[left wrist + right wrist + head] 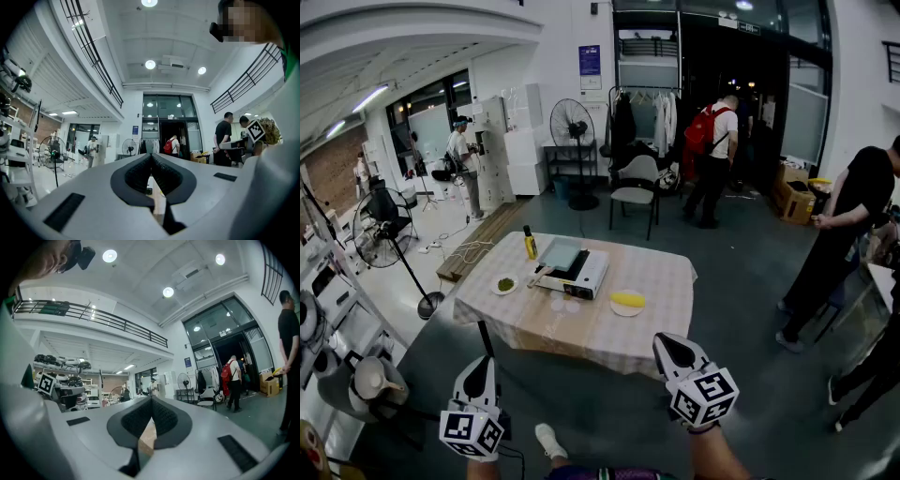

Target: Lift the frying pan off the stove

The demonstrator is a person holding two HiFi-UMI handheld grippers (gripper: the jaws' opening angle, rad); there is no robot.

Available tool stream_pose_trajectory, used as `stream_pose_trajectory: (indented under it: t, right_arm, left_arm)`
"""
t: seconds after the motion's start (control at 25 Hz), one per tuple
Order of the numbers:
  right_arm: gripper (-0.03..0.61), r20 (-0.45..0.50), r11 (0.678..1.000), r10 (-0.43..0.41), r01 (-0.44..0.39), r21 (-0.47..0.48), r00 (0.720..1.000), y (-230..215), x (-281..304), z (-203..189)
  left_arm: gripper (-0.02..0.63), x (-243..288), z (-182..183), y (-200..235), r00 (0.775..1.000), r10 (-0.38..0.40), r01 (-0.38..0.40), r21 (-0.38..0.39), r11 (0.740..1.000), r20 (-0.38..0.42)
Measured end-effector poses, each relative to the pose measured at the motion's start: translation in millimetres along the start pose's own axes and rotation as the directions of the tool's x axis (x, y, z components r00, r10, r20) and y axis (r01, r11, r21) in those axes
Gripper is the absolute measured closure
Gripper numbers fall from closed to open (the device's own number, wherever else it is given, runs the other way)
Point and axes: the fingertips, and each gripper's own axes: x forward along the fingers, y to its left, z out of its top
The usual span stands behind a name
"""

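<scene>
the frying pan (560, 253) is seen on the portable stove (587, 275), towards the stove's far left part, and it appears as a flat grey, squarish shape. the stove is set near the middle of a table (581, 330) that is covered with a pale checked cloth. a yellow bottle (529, 243) is stood upright just beyond the stove's left end. a small plate (505, 285) with something green on it is placed to the left of the stove, and a white plate (627, 302) bearing a yellow item is laid to its right, nearer the front edge.

both grippers are held low and level in front of the table, well apart from it and from the pan. the left gripper (477, 365) is shown at the lower left of the head view, and in its own view (151, 155) the jaws are brought together at the tips, with nothing gripped between them. the right gripper (665, 341) is shown at the lower right, and in the right gripper view (151, 400) its jaws are likewise closed tip to tip and nothing is held. the pan is not touched by either one.

behind the table a chair (635, 194) and a standing fan (573, 127) are seen, and a person with a red backpack (712, 159) is stood near the dark doorway.
</scene>
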Motion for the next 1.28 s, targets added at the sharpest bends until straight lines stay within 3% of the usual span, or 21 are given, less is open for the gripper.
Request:
stream_pose_trajectory:
  t: [0.72,0.92,1.28]
  right_arm:
    - [0.574,0.004,0.999,0.032,-0.032,0.028,0.999,13,-7,-2]
    - [0.574,0.003,0.996,0.066,-0.066,0.055,0.998,21,2,-9]
    - [0.572,-0.009,0.993,0.093,-0.092,0.075,0.996,35,26,-20]
  left_arm:
    - [0.592,-15,0,-6,1.000,-0.024,0.025,-0.054,0.998,0.009]
    - [0.592,-13,-1,-2,0.999,-0.048,0.049,-0.098,0.994,0.013]
    - [0.592,-13,-13,18,1.000,-0.026,0.025,-0.074,0.997,-0.016]
